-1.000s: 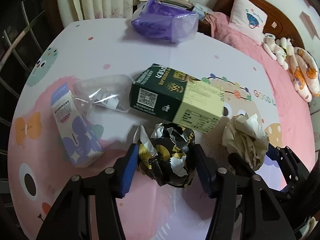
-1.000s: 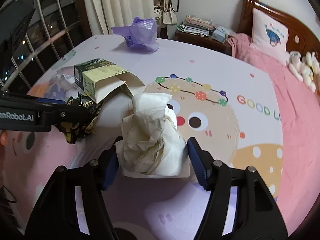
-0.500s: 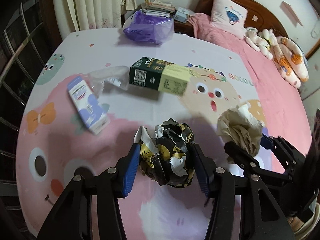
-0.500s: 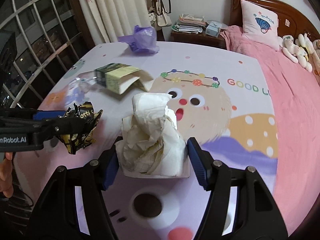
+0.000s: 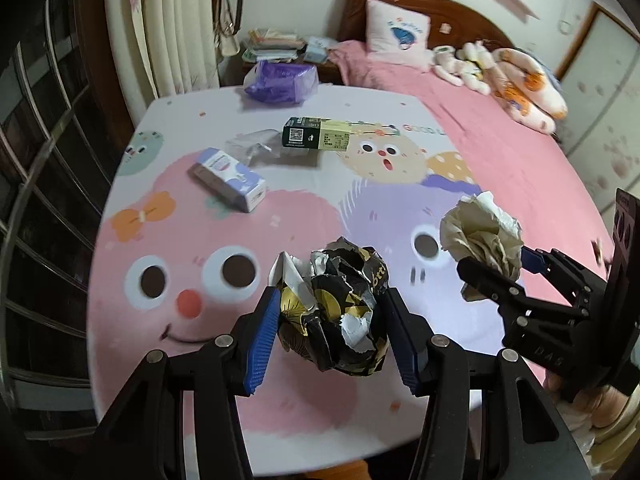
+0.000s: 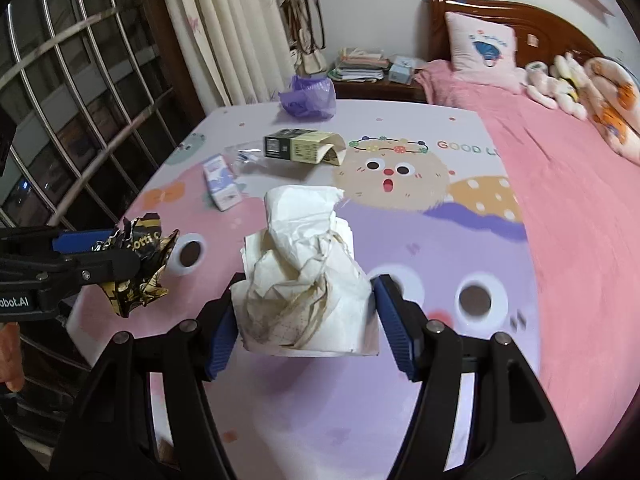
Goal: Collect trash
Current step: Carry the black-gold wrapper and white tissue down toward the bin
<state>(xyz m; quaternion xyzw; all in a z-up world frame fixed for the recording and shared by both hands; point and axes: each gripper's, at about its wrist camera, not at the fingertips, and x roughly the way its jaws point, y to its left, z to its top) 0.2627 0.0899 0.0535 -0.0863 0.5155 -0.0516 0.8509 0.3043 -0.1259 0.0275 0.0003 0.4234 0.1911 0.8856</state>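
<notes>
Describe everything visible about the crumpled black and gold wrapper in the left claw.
The crumpled black and gold wrapper is a tight ball of shiny foil-like packaging, black with gold print and torn white inner edges; partial lettering reading "otti" shows. It is held in the air above the cartoon-printed bed cover, pinched on both sides by the blue pads of the left claw. Nothing else touches it. The paper wad in the right claw hangs apart, to its right.
</notes>
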